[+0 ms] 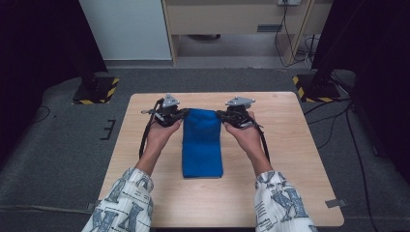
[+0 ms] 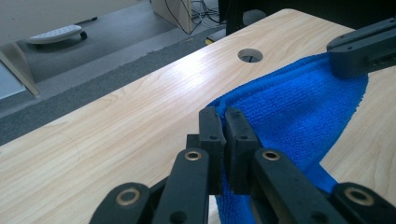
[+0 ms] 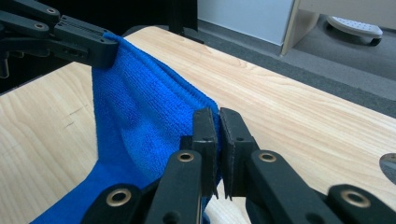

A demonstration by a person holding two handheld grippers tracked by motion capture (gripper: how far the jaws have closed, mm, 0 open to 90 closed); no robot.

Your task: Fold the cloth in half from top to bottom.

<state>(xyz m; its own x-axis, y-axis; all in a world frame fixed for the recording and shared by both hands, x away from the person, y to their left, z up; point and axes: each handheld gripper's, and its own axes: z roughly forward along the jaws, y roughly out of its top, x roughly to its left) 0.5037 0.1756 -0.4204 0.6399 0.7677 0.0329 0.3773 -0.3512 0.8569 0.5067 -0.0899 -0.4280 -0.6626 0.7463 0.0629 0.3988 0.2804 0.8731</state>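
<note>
A folded blue towel lies lengthwise on the wooden table, its far end lifted off the wood. My left gripper pinches the far left corner and my right gripper pinches the far right corner. In the left gripper view the jaws are shut on the towel's edge, with the other gripper clamped on the opposite corner. In the right gripper view the jaws are shut on the towel's hem, and the left gripper holds the far corner.
A round cable hole is cut into the table near its far right corner. Two stand bases with yellow-black tape sit on the grey carpet beyond the table. A wooden desk frame stands at the back.
</note>
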